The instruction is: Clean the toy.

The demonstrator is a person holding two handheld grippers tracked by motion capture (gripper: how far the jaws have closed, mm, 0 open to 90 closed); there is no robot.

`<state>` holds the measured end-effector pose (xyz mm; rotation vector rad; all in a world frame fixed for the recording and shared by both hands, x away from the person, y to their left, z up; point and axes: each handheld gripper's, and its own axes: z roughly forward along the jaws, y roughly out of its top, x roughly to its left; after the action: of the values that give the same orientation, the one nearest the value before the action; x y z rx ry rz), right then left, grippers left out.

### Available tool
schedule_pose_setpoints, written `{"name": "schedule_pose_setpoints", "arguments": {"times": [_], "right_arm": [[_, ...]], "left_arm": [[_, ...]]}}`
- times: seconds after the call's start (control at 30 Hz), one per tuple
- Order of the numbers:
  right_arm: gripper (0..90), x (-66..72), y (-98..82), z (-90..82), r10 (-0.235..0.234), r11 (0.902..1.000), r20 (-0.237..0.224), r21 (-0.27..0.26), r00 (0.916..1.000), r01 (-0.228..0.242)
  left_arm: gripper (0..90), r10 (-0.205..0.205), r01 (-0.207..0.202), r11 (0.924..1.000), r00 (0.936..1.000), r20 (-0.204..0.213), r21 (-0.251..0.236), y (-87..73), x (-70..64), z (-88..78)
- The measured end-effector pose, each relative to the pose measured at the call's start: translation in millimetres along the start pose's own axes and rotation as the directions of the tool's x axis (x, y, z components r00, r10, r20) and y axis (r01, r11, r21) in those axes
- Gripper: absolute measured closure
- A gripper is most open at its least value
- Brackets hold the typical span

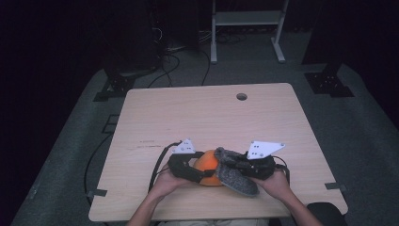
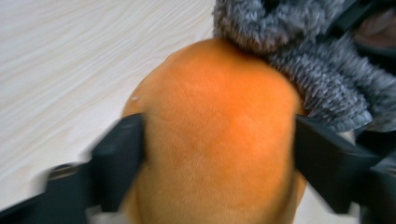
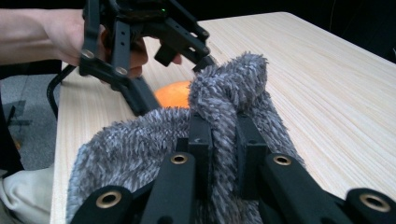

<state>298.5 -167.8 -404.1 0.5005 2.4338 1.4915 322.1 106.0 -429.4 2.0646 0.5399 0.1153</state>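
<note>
Left gripper (image 2: pixel 215 154) has both black jaws pressed against the sides of a round orange fuzzy ball (image 2: pixel 219 140); right gripper (image 3: pixel 223 140) is pinched on a fold of fluffy grey knitted fabric (image 3: pixel 140 144). Both sit near the front edge of the light wooden table (image 1: pixel 207 113), with the fabric draped against the ball's right side.

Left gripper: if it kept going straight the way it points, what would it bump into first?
Probably the fuzzy grey cloth. The left gripper already has its jaws around the orange ball, and the cloth lies just past it, touching its far side. Exact depth is hard to judge.
</note>
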Motion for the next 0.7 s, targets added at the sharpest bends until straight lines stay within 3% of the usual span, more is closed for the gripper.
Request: {"name": "schedule_pose_setpoints", "arguments": {"times": [0.07, 0.23, 0.3, 0.4, 0.47, 0.53, 0.6, 0.7], "right_arm": [[79.0, -4.0, -1.4, 0.0, 0.025, 0.9997, 0.003, -0.004, 0.9997, -0.025], [79.0, -19.4, -11.7, -5.5, 0.078, 0.9963, 0.065, 0.032, 0.9948, -0.080], [79.0, -24.4, -15.2, -8.8, 0.115, 0.9930, 0.054, 0.020, 0.9919, -0.117], [79.0, -17.8, -8.2, -8.6, 0.108, 0.9936, 0.011, -0.034, 0.9941, -0.108], [79.0, -13.3, -3.4, -4.1, 0.080, 0.9961, 0.007, -0.038, 0.9968, -0.079], [79.0, -14.4, -5.1, 3.6, 0.080, 0.9968, 0.012, -0.010, 0.9967, -0.080], [78.9, -21.2, -10.5, 6.0, 0.119, 0.9929, -0.001, -0.003, 0.9929, -0.119], [78.8, -29.9, -16.7, 2.8, 0.154, 0.9879, 0.035, 0.011, 0.9874, -0.155]], "left_arm": [[34.5, -0.009, 0.009, 1.0000, 0.9995, -0.029, -0.004, -1.8, 0.2, -2.3], [36.8, -0.054, 0.052, 0.9982, 0.9964, -0.065, -0.030, -5.7, 6.4, -7.6], [37.3, -0.040, 0.036, 0.9984, 0.9947, -0.095, -0.045, -5.0, 4.3, -7.3], [37.7, -0.004, -0.007, 0.9982, 0.9841, -0.177, -0.059, -1.4, -1.0, -4.1], [37.0, 0.004, -0.013, 0.9986, 0.9863, -0.165, -0.052, -1.2, -1.4, -2.8], [35.5, 0.005, -0.012, 0.9989, 0.9892, -0.147, -0.045, -2.6, -1.4, -3.4], [34.6, 0.005, -0.010, 0.9992, 0.9912, -0.132, -0.038, -5.4, -1.3, -5.6], [33.4, 0.014, -0.017, 0.9993, 0.9939, -0.109, -0.033, -7.4, -1.5, -6.6]]}}
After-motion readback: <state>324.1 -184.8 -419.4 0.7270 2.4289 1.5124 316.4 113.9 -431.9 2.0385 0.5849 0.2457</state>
